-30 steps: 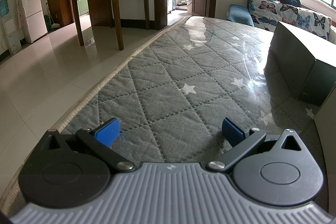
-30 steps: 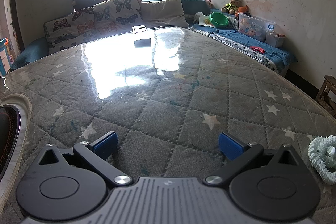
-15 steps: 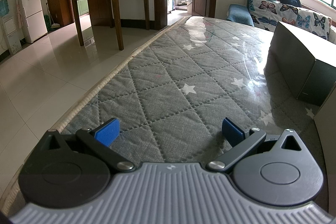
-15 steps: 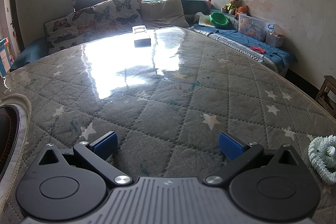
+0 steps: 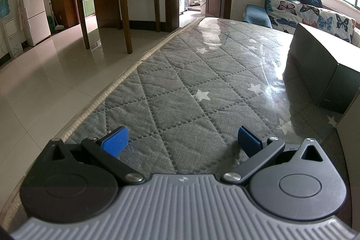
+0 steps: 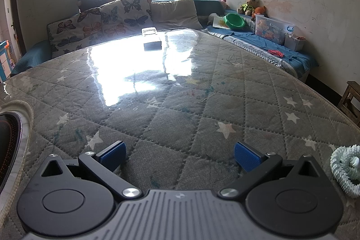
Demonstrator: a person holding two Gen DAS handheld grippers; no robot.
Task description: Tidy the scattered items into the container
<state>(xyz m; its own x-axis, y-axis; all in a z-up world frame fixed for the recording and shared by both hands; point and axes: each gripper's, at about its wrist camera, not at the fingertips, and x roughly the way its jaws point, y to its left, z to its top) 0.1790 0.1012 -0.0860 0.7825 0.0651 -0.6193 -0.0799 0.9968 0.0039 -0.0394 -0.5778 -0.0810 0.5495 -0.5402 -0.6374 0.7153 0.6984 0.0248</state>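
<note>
My left tool [image 5: 181, 138] sits low over the quilted grey worktop [image 5: 180, 91], its blue pads spread wide with only fabric between them. To its right, further off, I see a dark box-like container [image 5: 319, 64] resting on the worktop, well apart from the tool. My right tool [image 6: 179, 155] is also spread wide and holds nothing. At its far left a round dark object with a pale rim [image 6: 11, 141] lies at the picture's edge. Far ahead sits a small dark box [image 6: 152, 41]. At the near right, just beside the tool, lies a pale green spiky coil [image 6: 346, 170].
</note>
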